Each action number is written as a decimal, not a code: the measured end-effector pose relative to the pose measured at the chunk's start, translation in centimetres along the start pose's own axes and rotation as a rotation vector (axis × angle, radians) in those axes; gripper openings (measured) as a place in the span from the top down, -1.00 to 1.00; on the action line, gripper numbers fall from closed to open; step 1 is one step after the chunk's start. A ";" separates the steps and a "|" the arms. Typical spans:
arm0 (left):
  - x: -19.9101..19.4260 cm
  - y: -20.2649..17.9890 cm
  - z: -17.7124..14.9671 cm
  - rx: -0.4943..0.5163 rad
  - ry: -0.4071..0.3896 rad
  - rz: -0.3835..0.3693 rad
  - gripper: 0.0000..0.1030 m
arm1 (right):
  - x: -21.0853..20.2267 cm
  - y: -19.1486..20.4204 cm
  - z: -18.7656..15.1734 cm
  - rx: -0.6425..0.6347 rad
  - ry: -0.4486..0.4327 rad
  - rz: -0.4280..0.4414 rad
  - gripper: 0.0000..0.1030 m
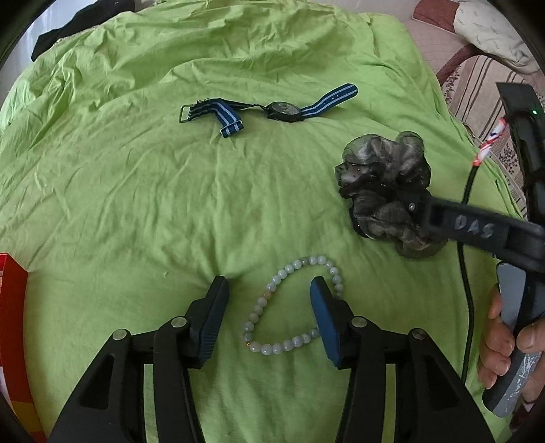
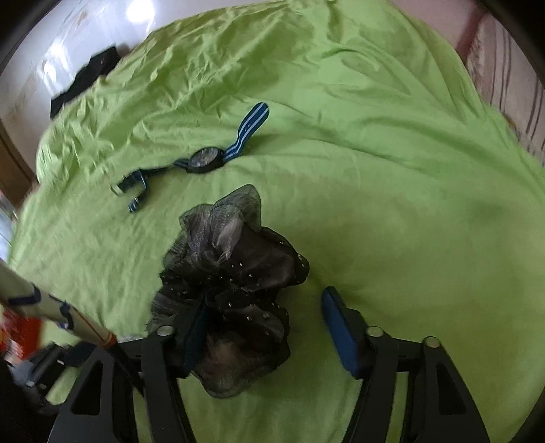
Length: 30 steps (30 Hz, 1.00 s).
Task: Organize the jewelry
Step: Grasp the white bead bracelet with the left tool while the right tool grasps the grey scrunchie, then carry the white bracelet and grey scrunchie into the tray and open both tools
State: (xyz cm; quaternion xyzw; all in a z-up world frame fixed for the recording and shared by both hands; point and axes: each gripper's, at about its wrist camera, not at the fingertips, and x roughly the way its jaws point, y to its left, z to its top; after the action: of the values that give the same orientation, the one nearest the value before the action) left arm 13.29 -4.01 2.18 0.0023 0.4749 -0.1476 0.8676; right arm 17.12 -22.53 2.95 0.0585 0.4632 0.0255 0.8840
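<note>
A pale green bead bracelet lies on the green sheet. My left gripper is open around it, the right finger inside the loop. A dark sheer scrunchie lies to the right; in the right wrist view the scrunchie covers the left finger of my open right gripper. A watch with a blue striped strap lies farther back; the watch also shows in the right wrist view.
A red box edge stands at the left. A dark garment lies at the sheet's far left corner. A striped cushion is off the right edge. A cable hangs by the right gripper's handle.
</note>
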 end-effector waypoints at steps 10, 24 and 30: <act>-2.0 -1.3 -0.9 0.052 0.067 0.006 0.90 | -2.6 2.3 -1.0 -0.138 -0.028 -0.064 0.62; -12.5 -2.0 -4.1 0.018 -0.024 -0.024 0.90 | -12.4 2.8 -5.9 -0.124 -0.110 -0.012 0.62; -18.0 -1.4 -6.0 -0.022 -0.076 -0.077 0.90 | -16.0 3.7 -9.4 -0.118 -0.121 0.040 0.62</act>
State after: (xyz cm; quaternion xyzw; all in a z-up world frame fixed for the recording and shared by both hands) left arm -1.11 0.10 13.92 -0.0310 0.4431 -0.1754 0.8786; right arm 0.31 -19.66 11.17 0.0173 0.4053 0.0668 0.9116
